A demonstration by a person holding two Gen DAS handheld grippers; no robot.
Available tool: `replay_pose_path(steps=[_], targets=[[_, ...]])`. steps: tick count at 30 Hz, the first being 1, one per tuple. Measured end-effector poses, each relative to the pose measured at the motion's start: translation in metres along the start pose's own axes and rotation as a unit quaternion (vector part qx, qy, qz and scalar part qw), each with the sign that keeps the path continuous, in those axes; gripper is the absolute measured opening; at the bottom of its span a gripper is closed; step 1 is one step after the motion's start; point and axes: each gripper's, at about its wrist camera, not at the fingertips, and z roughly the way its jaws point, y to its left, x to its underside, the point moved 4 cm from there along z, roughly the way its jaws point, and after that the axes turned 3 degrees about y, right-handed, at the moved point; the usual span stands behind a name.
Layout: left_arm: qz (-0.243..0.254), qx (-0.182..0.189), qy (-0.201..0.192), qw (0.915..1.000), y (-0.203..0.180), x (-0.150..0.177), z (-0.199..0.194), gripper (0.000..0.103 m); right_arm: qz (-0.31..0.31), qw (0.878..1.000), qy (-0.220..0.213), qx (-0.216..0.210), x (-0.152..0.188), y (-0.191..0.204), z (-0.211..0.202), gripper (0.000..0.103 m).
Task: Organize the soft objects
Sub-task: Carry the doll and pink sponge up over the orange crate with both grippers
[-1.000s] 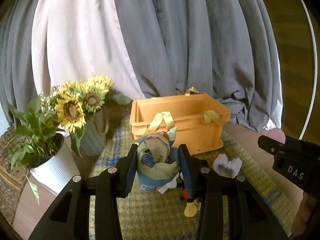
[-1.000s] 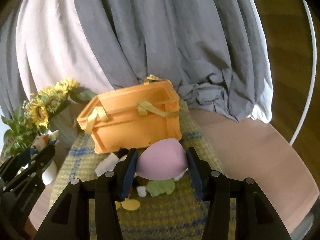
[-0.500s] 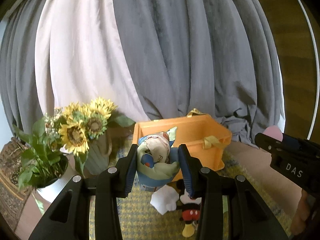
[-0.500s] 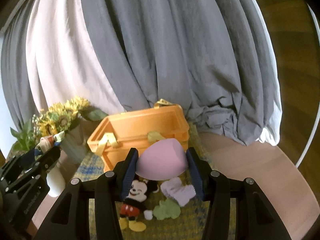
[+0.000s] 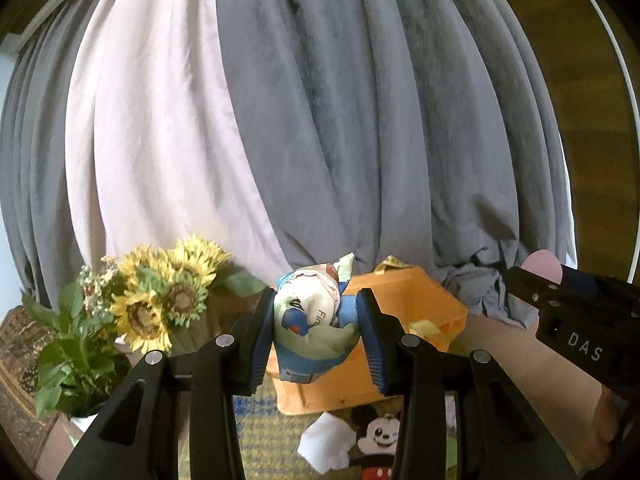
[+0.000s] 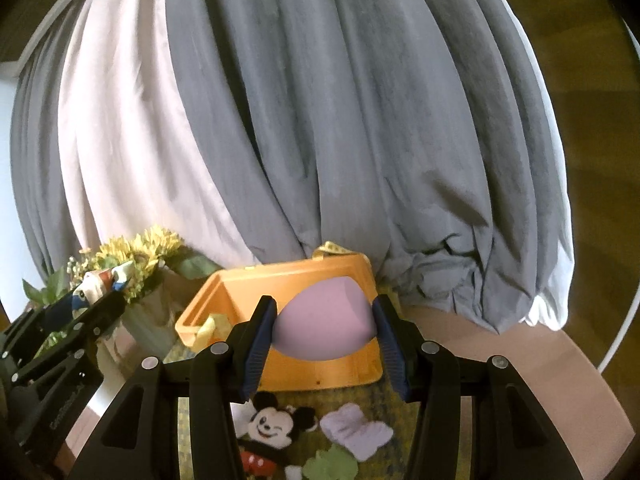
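Observation:
My left gripper (image 5: 315,334) is shut on a bunched printed cloth bundle (image 5: 310,312) in white, blue and green, held in the air in front of the orange crate (image 5: 420,312). My right gripper (image 6: 325,334) is shut on a smooth pink egg-shaped soft object (image 6: 324,326), also held up before the orange crate (image 6: 292,284), whose open top shows. Below on the checked mat lie a mouse plush (image 6: 272,432), a pale lilac cloth (image 6: 356,430), a green soft piece (image 6: 330,466) and a white cloth (image 5: 326,446). Each gripper shows at the edge of the other's view.
A vase of sunflowers (image 5: 160,300) and a potted green plant (image 5: 68,364) stand left of the crate. Grey and pale curtains (image 5: 320,120) hang close behind. The round table's edge (image 6: 576,364) curves off at the right, with wooden floor beyond.
Both grippers have risen with their loads and tipped up towards level. The crate and mat have sunk lower in both views, and the mouse plush now shows beneath the fingers.

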Motion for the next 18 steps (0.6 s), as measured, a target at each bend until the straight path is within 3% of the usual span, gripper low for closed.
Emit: replay_pose_path(steps=[8,18], targets=[[0.007,0.008,-0.012,0.9999,-0.006,-0.016,0.025,0.04,-0.012,1.0,-0.02,0.003,-0.016,-0.006,0.018,0.051],[0.008,0.005,-0.009,0.9999,-0.006,-0.028,0.06,0.04,-0.019,1.0,-0.014,-0.015,-0.031,-0.007,0.057,0.051]])
